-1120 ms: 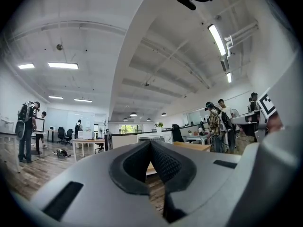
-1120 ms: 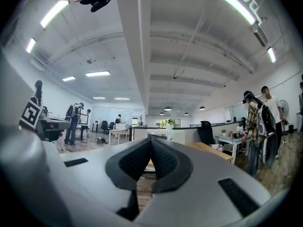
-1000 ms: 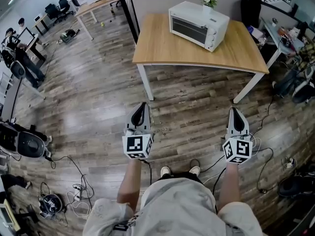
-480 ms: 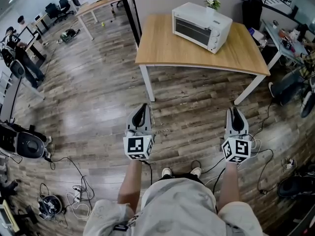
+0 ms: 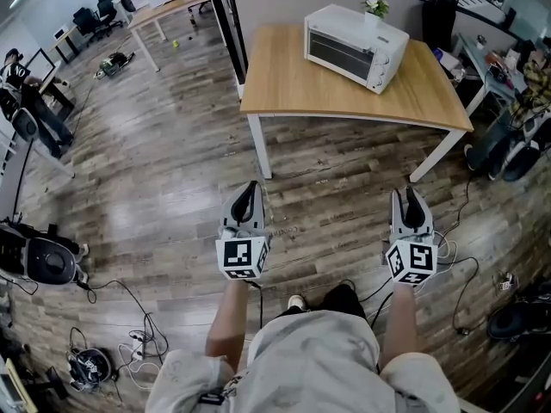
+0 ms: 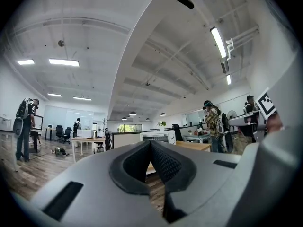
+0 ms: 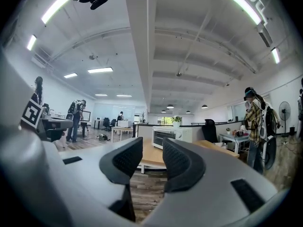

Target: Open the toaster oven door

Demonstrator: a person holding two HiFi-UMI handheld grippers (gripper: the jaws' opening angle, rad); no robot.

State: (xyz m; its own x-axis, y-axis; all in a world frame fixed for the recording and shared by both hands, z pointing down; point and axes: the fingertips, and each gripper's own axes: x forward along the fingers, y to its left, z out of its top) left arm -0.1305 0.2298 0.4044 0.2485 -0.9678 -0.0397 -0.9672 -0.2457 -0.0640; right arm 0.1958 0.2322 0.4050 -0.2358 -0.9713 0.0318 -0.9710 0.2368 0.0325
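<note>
The white toaster oven [image 5: 355, 44] stands on the far right part of a wooden table [image 5: 293, 93], its glass door closed. Both grippers hang over the wood floor, well short of the table. My left gripper [image 5: 250, 191] points at the table with its jaws shut and nothing in them. My right gripper [image 5: 405, 196] is opening its jaws, and a narrow gap with nothing in it shows between them. The oven [image 6: 158, 137] is small and far off past the left gripper [image 6: 150, 144]. It is equally distant, the oven [image 7: 165, 136], beyond the right gripper [image 7: 152, 150].
A small potted plant [image 5: 372, 5] stands behind the oven against a grey partition [image 5: 275, 7]. Cables [image 5: 456, 274] trail over the floor at the right and lower left. Cluttered desks and chairs [image 5: 508, 144] are at the right. A person in a plaid shirt [image 7: 255, 122] stands to the right.
My right gripper's jaws have parted from shut. The person has stepped slightly forward, one foot now hidden, and the table and oven sit a little further right in the view.
</note>
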